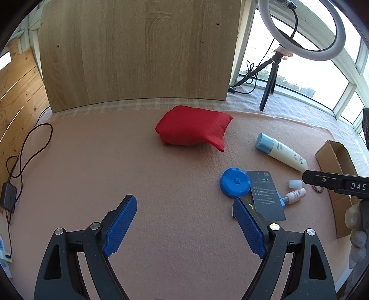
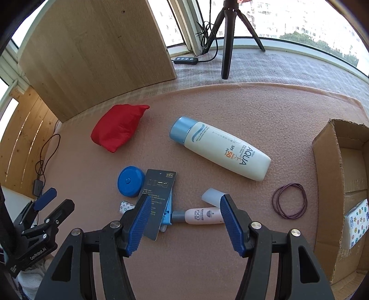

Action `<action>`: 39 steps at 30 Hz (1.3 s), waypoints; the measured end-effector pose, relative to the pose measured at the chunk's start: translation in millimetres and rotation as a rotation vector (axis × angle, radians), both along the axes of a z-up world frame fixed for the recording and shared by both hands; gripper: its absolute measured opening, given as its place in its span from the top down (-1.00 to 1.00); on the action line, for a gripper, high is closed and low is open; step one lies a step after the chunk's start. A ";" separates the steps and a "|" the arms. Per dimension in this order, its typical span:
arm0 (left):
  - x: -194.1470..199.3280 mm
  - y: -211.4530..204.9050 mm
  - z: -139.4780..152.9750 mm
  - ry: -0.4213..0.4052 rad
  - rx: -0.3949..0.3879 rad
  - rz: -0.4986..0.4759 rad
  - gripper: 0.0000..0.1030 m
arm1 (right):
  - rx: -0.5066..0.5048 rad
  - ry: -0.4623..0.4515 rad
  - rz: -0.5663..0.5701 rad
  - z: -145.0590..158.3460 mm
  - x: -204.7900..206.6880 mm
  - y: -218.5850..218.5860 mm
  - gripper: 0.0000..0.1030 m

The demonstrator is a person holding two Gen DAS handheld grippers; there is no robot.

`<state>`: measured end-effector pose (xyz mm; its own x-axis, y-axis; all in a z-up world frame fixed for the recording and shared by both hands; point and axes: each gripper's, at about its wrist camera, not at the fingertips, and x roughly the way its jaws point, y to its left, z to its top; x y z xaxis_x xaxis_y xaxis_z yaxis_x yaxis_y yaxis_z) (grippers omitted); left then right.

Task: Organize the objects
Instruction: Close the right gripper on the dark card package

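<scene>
Both my jaws spread and empty, my right gripper (image 2: 182,221) straddles the small pink tube (image 2: 203,215) at lower centre, and closing could snag the dark card (image 2: 159,196) overlapping beside it

The left gripper (image 1: 184,221) hangs with its blue-padded jaws spread wide, nothing between them. The right gripper (image 2: 183,222) is likewise wide apart and empty. A gloved hand (image 1: 358,233) grips the right tool's handle at the left view's edge.

Home sunroom: wraparound windows (image 2: 288,20), ring light (image 1: 302,30), pink blanket (image 1: 161,184).
</scene>
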<state>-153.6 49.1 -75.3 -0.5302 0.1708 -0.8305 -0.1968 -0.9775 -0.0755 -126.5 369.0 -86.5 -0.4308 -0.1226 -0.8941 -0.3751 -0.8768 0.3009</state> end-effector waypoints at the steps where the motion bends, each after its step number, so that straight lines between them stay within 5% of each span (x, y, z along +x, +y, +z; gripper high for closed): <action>1: 2.3 -2.5 -0.6 -0.001 0.003 0.004 -0.71 | -0.004 -0.019 0.018 -2.8 -6.2 -4.9 -0.15; 12: 19.5 -46.9 -1.8 0.006 0.033 0.063 -0.71 | 0.079 -0.216 0.080 -32.9 -57.7 -39.0 -0.15; 39: 25.9 -83.0 3.5 0.024 0.075 0.096 -0.71 | 0.103 -0.351 0.081 -53.8 -70.1 -50.9 -0.06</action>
